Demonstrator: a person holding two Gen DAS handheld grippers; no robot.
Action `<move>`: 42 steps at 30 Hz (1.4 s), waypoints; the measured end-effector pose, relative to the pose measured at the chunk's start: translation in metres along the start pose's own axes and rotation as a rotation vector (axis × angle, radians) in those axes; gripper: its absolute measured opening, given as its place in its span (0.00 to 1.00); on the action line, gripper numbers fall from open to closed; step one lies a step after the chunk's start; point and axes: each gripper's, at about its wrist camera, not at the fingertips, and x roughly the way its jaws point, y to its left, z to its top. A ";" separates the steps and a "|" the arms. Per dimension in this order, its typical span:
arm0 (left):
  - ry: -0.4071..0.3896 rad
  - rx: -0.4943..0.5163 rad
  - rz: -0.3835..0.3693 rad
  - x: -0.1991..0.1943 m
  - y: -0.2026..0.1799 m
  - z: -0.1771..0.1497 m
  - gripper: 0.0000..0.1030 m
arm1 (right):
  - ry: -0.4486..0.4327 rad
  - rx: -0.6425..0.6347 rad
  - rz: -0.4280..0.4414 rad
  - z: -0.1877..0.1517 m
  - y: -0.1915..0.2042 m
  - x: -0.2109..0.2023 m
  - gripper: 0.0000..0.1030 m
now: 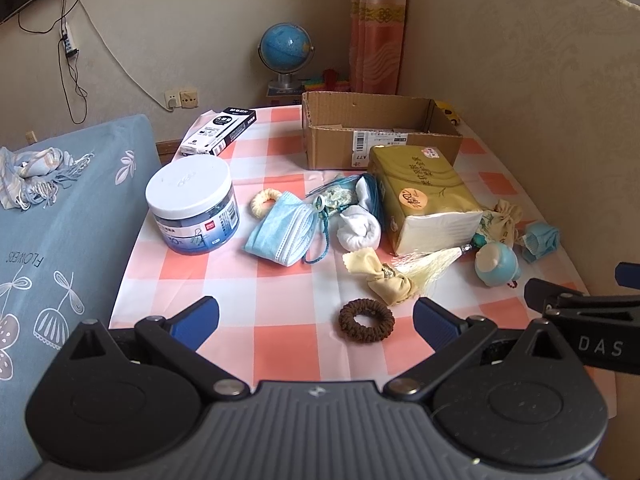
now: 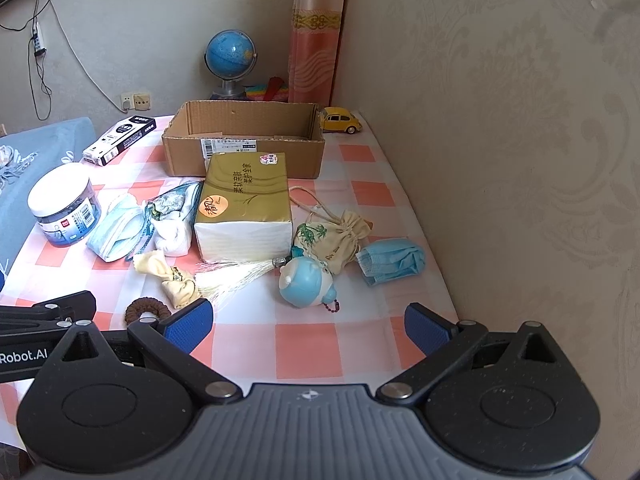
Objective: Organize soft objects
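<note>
Right wrist view: both tongs (image 2: 308, 322) gape empty, scrunchie (image 2: 141, 309) seemingly half-hidden

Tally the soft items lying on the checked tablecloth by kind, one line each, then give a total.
Face masks: 2
Hair scrunchies: 2, cream and brown
Drawstring pouches: 1
Rolled white socks: 1
Cream cloth bows: 1
Tassels: 1
Tissue packs: 1
Total: 9
</note>
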 end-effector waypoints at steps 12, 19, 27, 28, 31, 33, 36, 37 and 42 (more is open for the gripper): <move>-0.030 0.019 -0.032 0.002 0.000 0.002 0.99 | -0.012 -0.019 -0.006 0.001 0.000 0.002 1.00; -0.070 0.061 -0.069 0.007 -0.002 0.005 0.99 | -0.009 -0.043 0.001 0.002 0.001 0.010 1.00; -0.069 0.029 -0.195 0.022 0.013 0.005 0.99 | -0.017 -0.085 0.017 -0.001 -0.002 0.023 1.00; -0.065 0.021 -0.209 0.025 0.016 0.005 0.99 | -0.016 -0.087 0.023 -0.002 -0.004 0.026 1.00; -0.053 0.024 -0.212 0.032 0.018 0.005 0.99 | -0.015 -0.093 0.043 -0.004 -0.009 0.035 1.00; -0.045 0.039 -0.185 0.037 0.016 0.003 0.99 | -0.005 -0.095 0.054 -0.008 -0.013 0.043 1.00; -0.025 0.058 -0.171 0.044 0.014 0.000 0.99 | 0.020 -0.096 0.064 -0.015 -0.019 0.057 1.00; -0.019 0.063 -0.176 0.046 0.014 -0.001 0.99 | 0.029 -0.097 0.067 -0.018 -0.021 0.063 1.00; 0.026 0.102 -0.202 0.059 0.008 -0.006 0.99 | 0.055 -0.097 0.096 -0.027 -0.024 0.081 1.00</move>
